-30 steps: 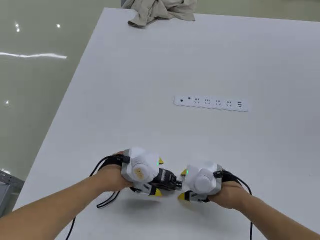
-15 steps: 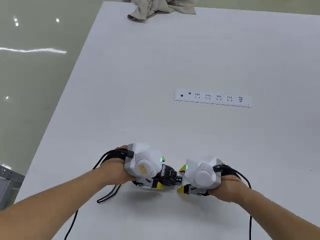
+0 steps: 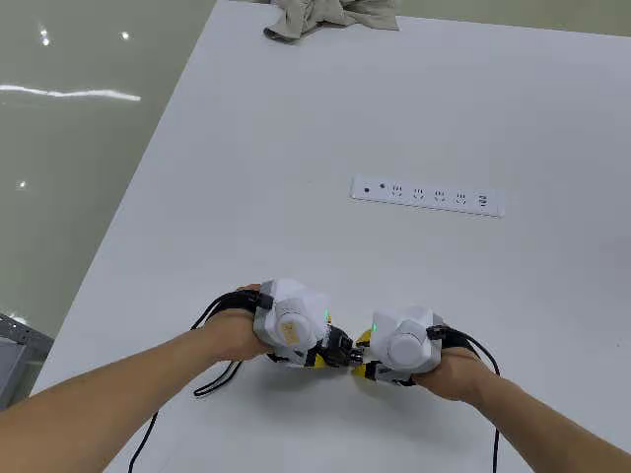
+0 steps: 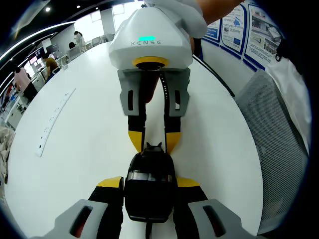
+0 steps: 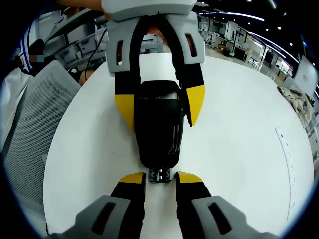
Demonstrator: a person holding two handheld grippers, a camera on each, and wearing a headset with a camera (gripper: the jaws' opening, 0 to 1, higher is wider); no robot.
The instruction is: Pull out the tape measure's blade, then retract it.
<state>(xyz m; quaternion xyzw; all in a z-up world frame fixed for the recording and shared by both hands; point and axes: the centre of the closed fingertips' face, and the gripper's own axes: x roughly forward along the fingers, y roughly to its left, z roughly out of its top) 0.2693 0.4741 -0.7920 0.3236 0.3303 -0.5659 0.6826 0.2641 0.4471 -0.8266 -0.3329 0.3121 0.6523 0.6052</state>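
A black tape measure (image 3: 338,347) sits low over the white table (image 3: 296,148), between two grippers that face each other. My left gripper (image 4: 148,183) is shut on its body (image 4: 149,196), one yellow-tipped jaw on each side. In the right gripper view the same body (image 5: 159,134) hangs between the left gripper's jaws (image 5: 159,107). My right gripper (image 5: 160,179) is shut on the small metal end hook (image 5: 160,175) at the case's mouth. No length of blade shows outside the case. In the head view the left gripper (image 3: 325,350) and right gripper (image 3: 361,355) nearly touch.
A white power strip (image 3: 428,195) lies on the table beyond the grippers. A crumpled beige cloth (image 3: 330,15) sits at the far edge. The table's left edge (image 3: 128,227) drops to a glossy floor. Black cables (image 3: 212,379) trail from the left gripper. A grey mesh chair (image 4: 279,139) stands nearby.
The two grippers have drawn slightly closer together and the head camera has shifted. The tape measure stays held between them with its blade inside.
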